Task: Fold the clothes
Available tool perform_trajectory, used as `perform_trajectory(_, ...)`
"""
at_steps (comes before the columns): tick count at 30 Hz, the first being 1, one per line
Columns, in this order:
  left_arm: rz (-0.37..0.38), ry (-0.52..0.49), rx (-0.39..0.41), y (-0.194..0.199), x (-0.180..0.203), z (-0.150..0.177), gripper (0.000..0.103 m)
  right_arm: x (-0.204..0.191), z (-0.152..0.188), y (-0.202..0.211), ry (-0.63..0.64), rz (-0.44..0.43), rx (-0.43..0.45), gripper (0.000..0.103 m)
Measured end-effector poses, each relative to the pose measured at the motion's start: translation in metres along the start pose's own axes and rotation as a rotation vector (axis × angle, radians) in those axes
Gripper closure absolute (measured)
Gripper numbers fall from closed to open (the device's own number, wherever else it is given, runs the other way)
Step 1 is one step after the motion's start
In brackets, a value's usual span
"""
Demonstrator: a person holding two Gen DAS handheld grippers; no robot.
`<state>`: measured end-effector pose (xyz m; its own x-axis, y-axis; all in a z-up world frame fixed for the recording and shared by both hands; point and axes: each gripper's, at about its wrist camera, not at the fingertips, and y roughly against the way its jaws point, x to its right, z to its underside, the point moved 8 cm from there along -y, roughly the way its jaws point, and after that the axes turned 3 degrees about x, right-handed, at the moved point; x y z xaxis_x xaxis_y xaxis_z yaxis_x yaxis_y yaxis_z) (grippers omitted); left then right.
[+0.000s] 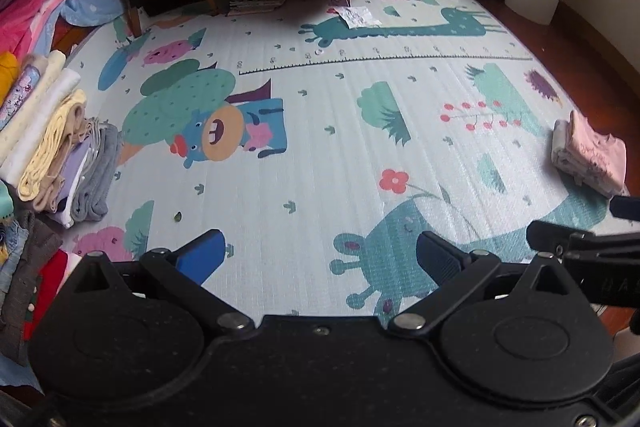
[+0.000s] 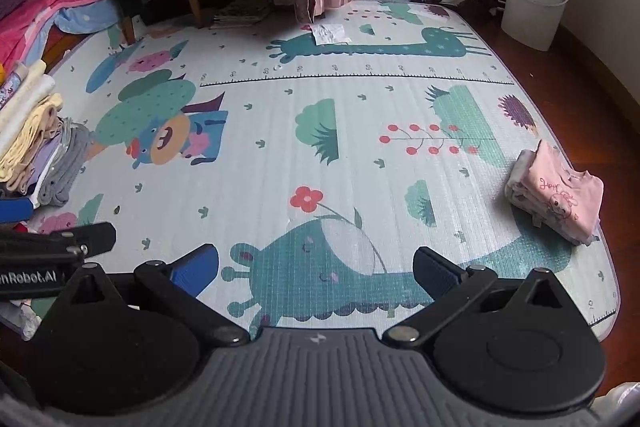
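Grippers hover over the mat (image 1: 320, 155): left gripper (image 1: 320, 255) and right gripper (image 2: 316, 263) both spread wide, holding nothing. Folded pink garment (image 2: 560, 195) lies at the mat's right edge; a clothes stack (image 1: 60, 147) sits along its left edge.

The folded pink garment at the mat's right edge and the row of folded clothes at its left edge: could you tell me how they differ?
The folded pink garment lies as one small, flat bundle; the row of folded clothes holds many pieces side by side, on edge. The first is pink over white with a cartoon print; the row runs cream, yellow, beige, lilac and grey. Both rest on the printed play mat, with both grippers open and empty.
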<state>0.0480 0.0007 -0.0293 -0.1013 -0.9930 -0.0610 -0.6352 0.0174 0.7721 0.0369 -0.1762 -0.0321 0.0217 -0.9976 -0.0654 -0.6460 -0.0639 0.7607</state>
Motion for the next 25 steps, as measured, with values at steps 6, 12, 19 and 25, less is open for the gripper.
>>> perform_trajectory(6,0.019,0.004,-0.011,0.001,0.004,0.003,0.001,0.004,0.002,-0.005,-0.007,0.001,-0.015,0.0)
perform_trajectory(12,0.03,0.034,-0.033,0.0,0.004,0.008,0.001,0.004,0.005,-0.009,-0.007,-0.004,-0.033,0.0)
perform_trajectory(19,0.034,0.056,-0.021,0.003,0.0,0.005,0.001,-0.002,0.012,-0.015,0.005,-0.015,-0.064,0.0)
perform_trajectory(25,0.025,0.043,-0.006,0.005,-0.002,0.006,0.001,-0.008,0.015,-0.018,0.011,-0.022,-0.076,0.0)
